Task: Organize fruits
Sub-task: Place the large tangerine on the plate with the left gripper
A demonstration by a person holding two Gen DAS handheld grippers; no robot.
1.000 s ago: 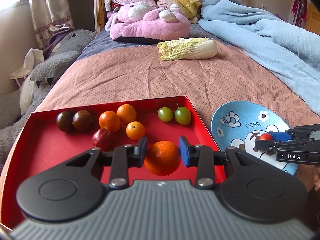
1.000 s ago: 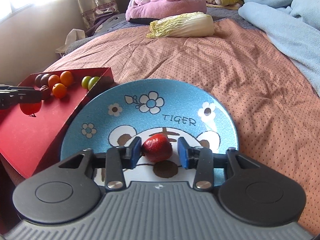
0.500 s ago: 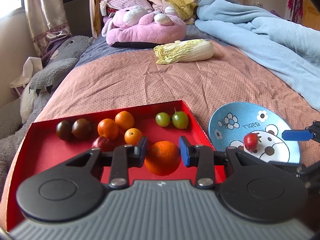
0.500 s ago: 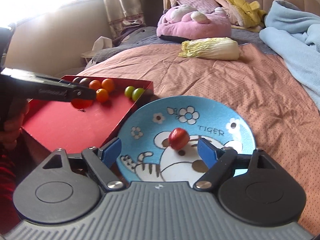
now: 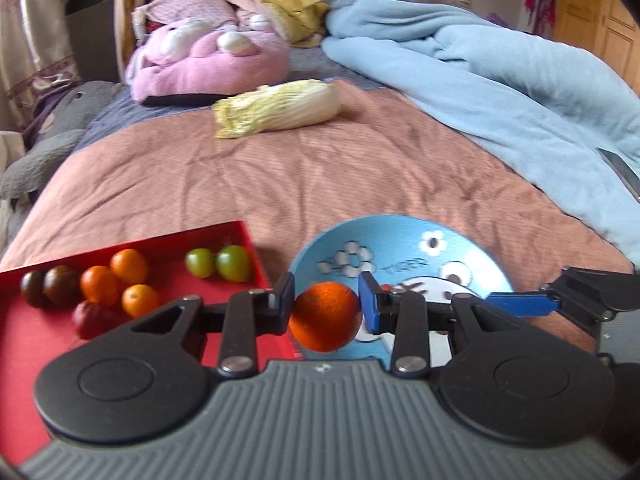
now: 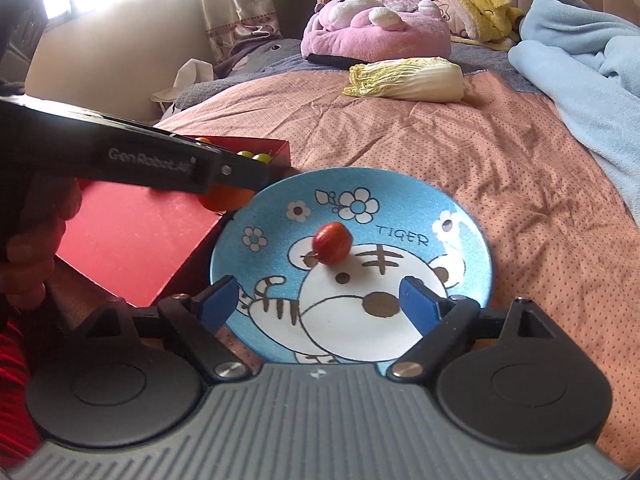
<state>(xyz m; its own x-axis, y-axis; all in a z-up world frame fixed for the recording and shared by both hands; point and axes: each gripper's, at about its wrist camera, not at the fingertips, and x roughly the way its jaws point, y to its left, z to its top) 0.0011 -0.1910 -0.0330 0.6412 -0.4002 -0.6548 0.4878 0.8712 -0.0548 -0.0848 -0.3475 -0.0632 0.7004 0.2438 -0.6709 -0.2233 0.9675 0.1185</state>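
Note:
My left gripper (image 5: 326, 307) is shut on an orange (image 5: 325, 317) and holds it over the left edge of the blue tiger plate (image 5: 404, 242). The red tray (image 5: 24, 332) to its left holds several small fruits: oranges (image 5: 129, 266), green ones (image 5: 233, 263), dark ones (image 5: 60, 285). In the right wrist view my right gripper (image 6: 318, 305) is open and empty at the near rim of the plate (image 6: 472, 248). A small red fruit (image 6: 332, 241) lies on the plate beyond its fingertips. The left gripper (image 6: 224, 188) with the orange shows there at the plate's left edge.
A napa cabbage (image 5: 278, 109) lies further up the pink bedspread. A pink plush (image 5: 208, 64) and a light blue blanket (image 5: 500, 80) lie behind and to the right. The right gripper (image 5: 560, 300) reaches in from the right over the plate.
My left gripper carried the orange rightward from above the tray to the plate's edge. My right gripper opened, released the red fruit onto the plate and drew back.

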